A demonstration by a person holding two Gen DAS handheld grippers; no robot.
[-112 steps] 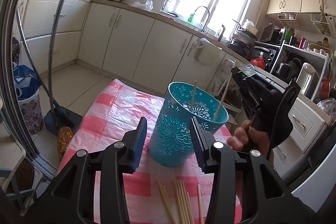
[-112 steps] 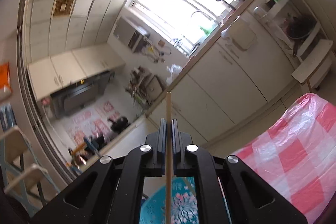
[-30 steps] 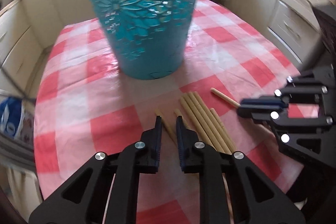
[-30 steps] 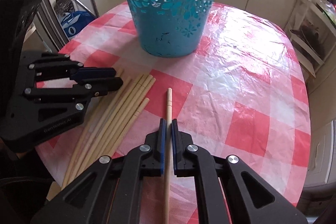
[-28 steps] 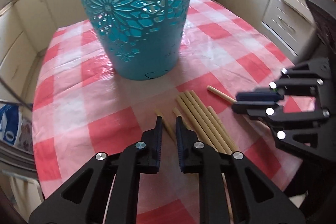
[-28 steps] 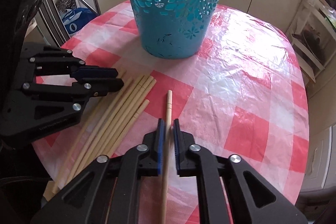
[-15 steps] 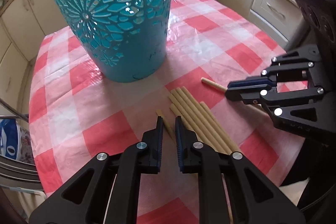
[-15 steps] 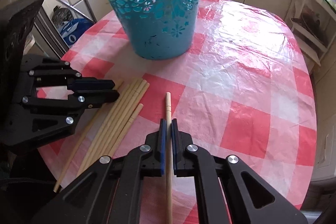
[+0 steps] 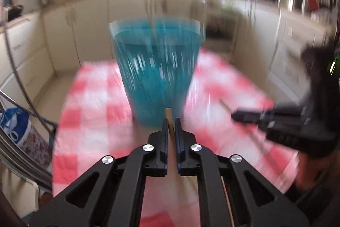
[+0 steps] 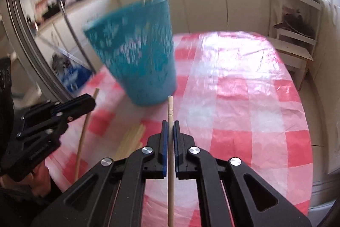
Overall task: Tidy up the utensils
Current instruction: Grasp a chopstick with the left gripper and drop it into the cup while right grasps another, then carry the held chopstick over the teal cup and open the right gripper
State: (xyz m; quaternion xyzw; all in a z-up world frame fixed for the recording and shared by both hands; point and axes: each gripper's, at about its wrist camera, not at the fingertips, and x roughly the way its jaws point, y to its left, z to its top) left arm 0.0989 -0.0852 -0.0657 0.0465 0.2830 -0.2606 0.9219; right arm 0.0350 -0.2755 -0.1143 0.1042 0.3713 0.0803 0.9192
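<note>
A teal cut-out utensil holder [image 9: 156,71] stands on the red-and-white checked tablecloth [image 9: 91,99], with a couple of chopsticks in it; it also shows in the right wrist view [image 10: 136,52]. My left gripper [image 9: 171,120] is shut on a wooden chopstick [image 9: 169,115], raised in front of the holder. My right gripper [image 10: 168,123] is shut on another chopstick [image 10: 170,112], lifted off the table right of the holder's base. Each gripper shows in the other's view: the right one [image 9: 235,115], the left one [image 10: 90,102]. Several loose chopsticks [image 10: 131,137] lie on the cloth. Both views are motion-blurred.
Cream kitchen cabinets [image 9: 63,35] run behind the table under a bright window. A white shelf unit [image 10: 295,35] stands to the right of the table. A broom handle and a blue bag [image 9: 12,124] are on the floor at the left.
Both grippers have lifted off the table, each carrying a chopstick, and tilted up toward the holder. The views have gone blurry with fast motion.
</note>
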